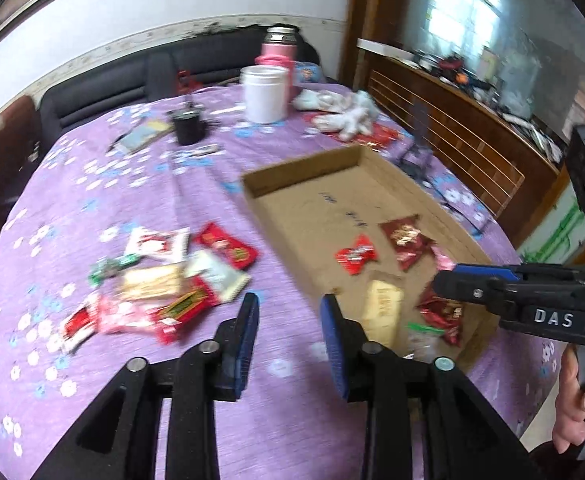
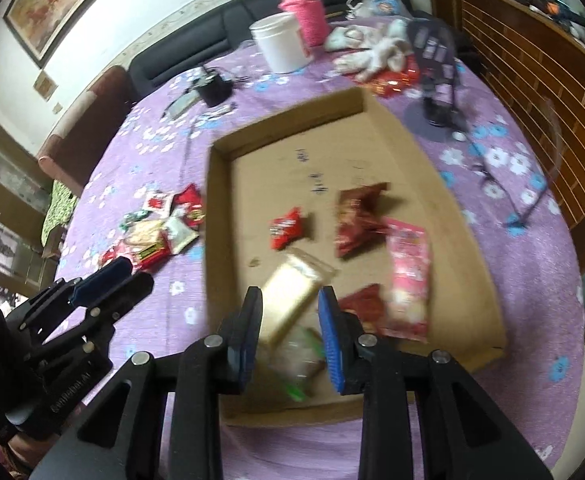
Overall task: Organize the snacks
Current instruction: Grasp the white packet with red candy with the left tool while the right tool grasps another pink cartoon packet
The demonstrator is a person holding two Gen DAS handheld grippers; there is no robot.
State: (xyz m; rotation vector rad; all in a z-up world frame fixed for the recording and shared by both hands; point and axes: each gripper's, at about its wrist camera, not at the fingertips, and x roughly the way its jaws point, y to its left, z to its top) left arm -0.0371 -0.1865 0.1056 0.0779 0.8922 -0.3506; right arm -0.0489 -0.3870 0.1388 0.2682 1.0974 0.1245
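Note:
A shallow cardboard tray (image 1: pixel 260 192) (image 2: pixel 412 140) lies on the purple flowered tablecloth. Inside it lie several snack packets: a small red one (image 2: pixel 286 232), a dark red one (image 2: pixel 356 220), a pink one (image 2: pixel 406 280), a pale yellow one (image 2: pixel 292 296) and a clear green-edged one (image 2: pixel 298 364). A pile of loose snacks (image 1: pixel 160 284) (image 2: pixel 156 232) lies on the cloth left of the tray. My left gripper (image 1: pixel 290 340) is open and empty, above the cloth between pile and tray. My right gripper (image 2: pixel 290 340) is open and empty, above the tray's near end.
A white jar (image 1: pixel 264 94), a pink flask (image 1: pixel 278 52), a small black cup (image 1: pixel 188 128), white gloves (image 1: pixel 348 114) and a phone stand (image 2: pixel 438 76) stand at the table's far side. A dark sofa sits behind, a wooden cabinet at right.

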